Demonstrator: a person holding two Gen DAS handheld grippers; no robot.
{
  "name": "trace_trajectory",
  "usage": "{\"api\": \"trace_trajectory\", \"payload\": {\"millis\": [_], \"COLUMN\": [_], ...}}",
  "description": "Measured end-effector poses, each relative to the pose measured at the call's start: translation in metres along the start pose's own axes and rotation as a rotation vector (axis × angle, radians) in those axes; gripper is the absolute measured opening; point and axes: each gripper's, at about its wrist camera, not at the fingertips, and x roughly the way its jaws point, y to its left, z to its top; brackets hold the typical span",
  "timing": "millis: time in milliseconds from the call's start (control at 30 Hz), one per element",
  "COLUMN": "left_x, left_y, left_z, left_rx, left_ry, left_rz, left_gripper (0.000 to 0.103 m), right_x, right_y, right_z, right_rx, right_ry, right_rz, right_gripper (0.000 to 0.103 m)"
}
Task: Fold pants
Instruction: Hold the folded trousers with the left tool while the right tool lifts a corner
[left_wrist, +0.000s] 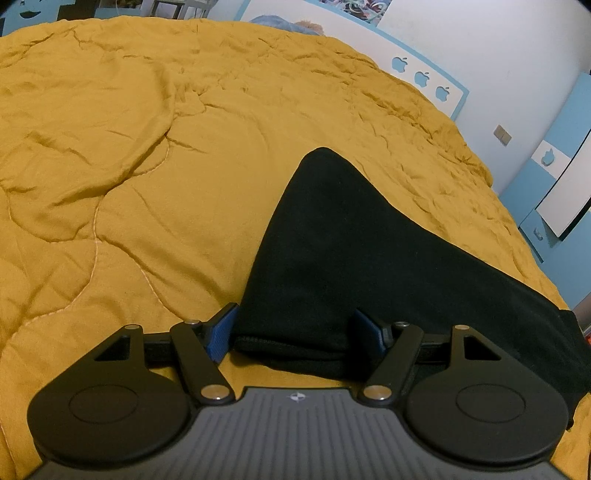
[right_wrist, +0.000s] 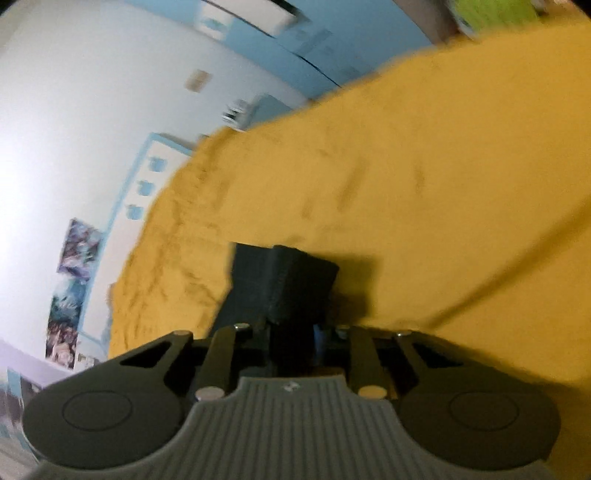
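Black pants (left_wrist: 332, 258) lie on a mustard-yellow quilt (left_wrist: 129, 166), running from a peaked fold near the middle toward the lower right edge in your left wrist view. Your left gripper (left_wrist: 297, 330) has its blue-padded fingers (left_wrist: 221, 332) spread wide either side of the nearest fold; the cloth sits between them, but the pads do not visibly press it.

Only your right wrist view — tilted and blurred — shows the other end: your right gripper (right_wrist: 291, 332) has its fingers drawn close, clamped on a bunched piece of the black fabric (right_wrist: 288, 280) above the quilt (right_wrist: 443, 184).

No writing is readable; blue apple shapes (left_wrist: 421, 78) mark a white headboard (left_wrist: 332, 40) — posters (right_wrist: 74, 288) on the wall are too blurred to read.
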Motion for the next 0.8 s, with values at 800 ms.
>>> {"api": "trace_trajectory", "payload": {"millis": [800], "left_x": [-0.002], "left_y": [0.013], "left_z": [-0.004], "left_rx": [-0.030], "left_ry": [-0.021], "left_rz": [-0.045], "left_gripper": [0.083], "right_x": [-0.024], "right_y": [0.219], "right_z": [-0.173], "right_rx": [-1.306], "right_ry": [-0.120], "right_rz": [0.211], "right_gripper": [0.015]}}
